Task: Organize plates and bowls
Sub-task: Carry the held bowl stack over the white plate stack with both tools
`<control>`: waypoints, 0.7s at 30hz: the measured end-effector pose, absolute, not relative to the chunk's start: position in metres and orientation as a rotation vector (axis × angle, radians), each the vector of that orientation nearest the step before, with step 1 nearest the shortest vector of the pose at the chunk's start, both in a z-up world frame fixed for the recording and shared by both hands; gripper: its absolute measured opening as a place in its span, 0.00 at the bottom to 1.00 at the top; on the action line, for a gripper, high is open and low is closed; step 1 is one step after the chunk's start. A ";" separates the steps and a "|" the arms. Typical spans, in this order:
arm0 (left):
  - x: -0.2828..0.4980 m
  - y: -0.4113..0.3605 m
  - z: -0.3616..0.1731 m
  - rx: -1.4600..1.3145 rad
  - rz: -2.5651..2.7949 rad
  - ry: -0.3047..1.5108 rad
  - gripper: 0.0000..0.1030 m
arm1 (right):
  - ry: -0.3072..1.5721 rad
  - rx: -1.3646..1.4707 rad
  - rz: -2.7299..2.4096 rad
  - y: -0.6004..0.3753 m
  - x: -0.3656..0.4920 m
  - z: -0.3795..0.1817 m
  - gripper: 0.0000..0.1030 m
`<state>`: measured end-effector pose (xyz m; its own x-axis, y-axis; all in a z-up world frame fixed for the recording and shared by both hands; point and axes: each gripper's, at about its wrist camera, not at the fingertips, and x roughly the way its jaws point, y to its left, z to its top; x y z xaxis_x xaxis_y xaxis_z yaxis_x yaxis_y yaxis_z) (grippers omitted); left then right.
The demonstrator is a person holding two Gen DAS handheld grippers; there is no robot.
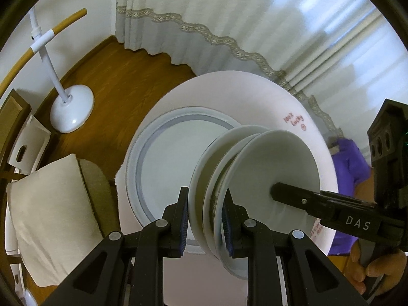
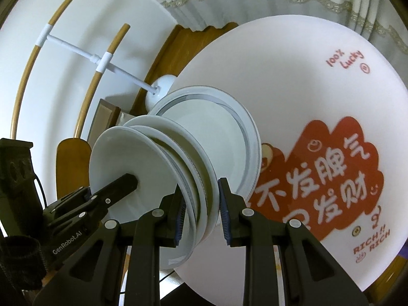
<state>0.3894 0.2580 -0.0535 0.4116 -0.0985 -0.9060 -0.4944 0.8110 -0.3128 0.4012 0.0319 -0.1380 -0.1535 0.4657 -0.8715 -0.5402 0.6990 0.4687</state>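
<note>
A stack of three small white dishes (image 1: 270, 163) is held from two sides, hanging in front of a large white plate with a grey ring (image 1: 165, 163). My left gripper (image 1: 205, 219) is shut on the stack's near rim. One finger (image 1: 280, 191) of the other gripper lies on the top dish's inner face. In the right wrist view my right gripper (image 2: 201, 216) is shut on the opposite rim of the same stack (image 2: 132, 158). The left gripper's finger (image 2: 127, 181) presses the top dish there. The large plate (image 2: 224, 137) rests on a round pink table top (image 2: 306, 76) with red lettering.
A white stand with curved wooden arms (image 1: 71, 112) rises from the brown floor on the left. A cushioned chair (image 1: 51, 216) is beside the table. Curtains (image 1: 229, 12) hang behind. A purple cloth (image 1: 349, 163) and a person's hand (image 1: 377, 272) show at the right.
</note>
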 end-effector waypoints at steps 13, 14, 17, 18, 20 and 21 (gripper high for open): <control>0.413 0.275 -0.071 -0.635 0.284 1.160 0.18 | 1.515 -0.092 0.871 0.054 0.406 -0.151 0.23; 0.414 0.275 -0.072 -0.637 0.283 1.162 0.18 | 1.516 -0.092 0.871 0.055 0.406 -0.152 0.23; 0.414 0.277 -0.076 -0.644 0.283 1.169 0.18 | 1.522 -0.097 0.869 0.055 0.407 -0.153 0.23; 0.415 0.278 -0.077 -0.646 0.285 1.170 0.18 | 1.526 -0.098 0.867 0.055 0.407 -0.154 0.23; 0.417 0.279 -0.079 -0.648 0.287 1.172 0.18 | 1.527 -0.099 0.868 0.055 0.408 -0.155 0.23; 0.417 0.281 -0.079 -0.654 0.289 1.173 0.18 | 1.528 -0.099 0.867 0.055 0.408 -0.155 0.23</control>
